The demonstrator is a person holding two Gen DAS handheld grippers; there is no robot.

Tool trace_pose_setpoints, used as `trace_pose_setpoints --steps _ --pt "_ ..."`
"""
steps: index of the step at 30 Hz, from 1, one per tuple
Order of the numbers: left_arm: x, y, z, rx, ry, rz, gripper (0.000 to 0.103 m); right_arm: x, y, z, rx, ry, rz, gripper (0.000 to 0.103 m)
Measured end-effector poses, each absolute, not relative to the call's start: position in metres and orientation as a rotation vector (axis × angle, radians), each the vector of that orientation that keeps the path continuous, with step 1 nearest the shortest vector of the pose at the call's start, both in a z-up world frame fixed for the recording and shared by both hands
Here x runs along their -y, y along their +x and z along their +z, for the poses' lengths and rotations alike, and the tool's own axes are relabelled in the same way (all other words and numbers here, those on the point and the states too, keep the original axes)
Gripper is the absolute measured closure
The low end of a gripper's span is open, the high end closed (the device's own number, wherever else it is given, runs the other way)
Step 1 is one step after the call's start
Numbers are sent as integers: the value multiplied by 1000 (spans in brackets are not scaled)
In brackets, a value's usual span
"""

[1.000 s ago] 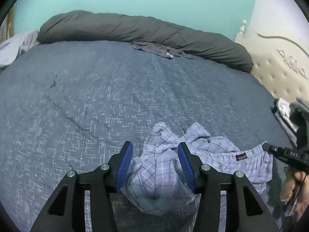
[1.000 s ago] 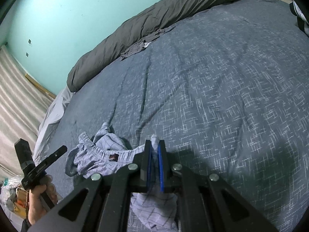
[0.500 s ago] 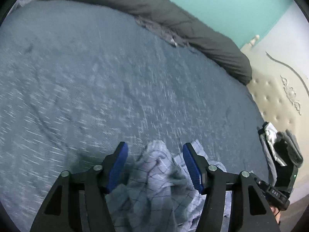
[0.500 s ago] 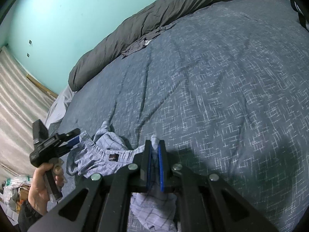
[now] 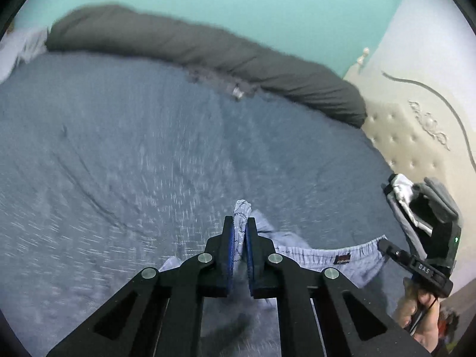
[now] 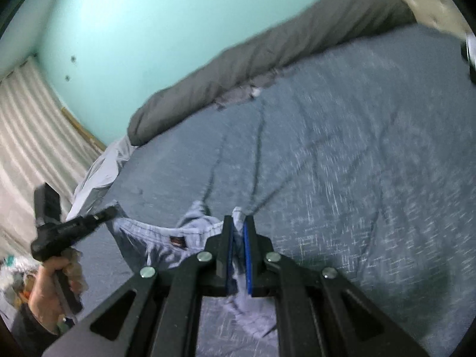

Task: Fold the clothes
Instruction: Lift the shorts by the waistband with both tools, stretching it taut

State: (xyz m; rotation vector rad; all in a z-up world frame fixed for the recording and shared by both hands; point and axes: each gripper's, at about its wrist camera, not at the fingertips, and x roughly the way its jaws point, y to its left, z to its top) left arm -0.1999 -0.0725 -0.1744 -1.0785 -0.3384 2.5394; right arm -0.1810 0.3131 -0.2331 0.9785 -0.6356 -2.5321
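Item: plaid shorts [image 5: 321,260], pale blue with a fine dark check and a small dark label at the waistband. The garment is spread between the two grippers over the near part of the bedspread [image 5: 148,148]; the waistband is stretched across the gap, and loose fabric is seen hanging below the blue pads in both views. Whether the lower fabric touches the bed cannot be told.

Left gripper [image 5: 238,232]: the fingers are pressed together on a bunched fold of the shorts, a tuft of which is seen above the tips. The same gripper is visible at the left of the right wrist view [image 6: 101,215], held in a hand [image 6: 50,285], its tip at the left end of the waistband.

Right gripper [image 6: 238,232]: the fingers are pinched on another fold of the same garment, cloth showing between the pads. In the left wrist view it is seen at the far right [image 5: 386,245], touching the right end of the waistband.

Surroundings: a blue-grey flecked bedspread, creased; a dark grey rolled duvet [image 5: 208,47] along the far edge, with a small grey garment [image 5: 226,84] lying just beside it; a cream tufted headboard [image 5: 398,136] to the right; a turquoise wall [image 5: 238,3] beyond; striped curtains [image 6: 26,131] at the left. Both views are blurred.
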Motion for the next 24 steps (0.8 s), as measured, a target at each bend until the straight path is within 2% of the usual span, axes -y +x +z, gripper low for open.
trace_pose_setpoints --steps 8,15,18,24 --pt "86 -134 -73 248 -870 2612 96 -307 -145 -145 579 828 -2528 97" --pt "93 -85 0 227 -693 2651 96 -293 -109 -36 330 671 -2573 97" --pt "92 -70 20 221 -648 2650 96 -293 -95 -5 281 639 -2563 97" --pt "92 -58 8 207 -681 2648 96 -282 -94 -10 209 721 -2544 97"
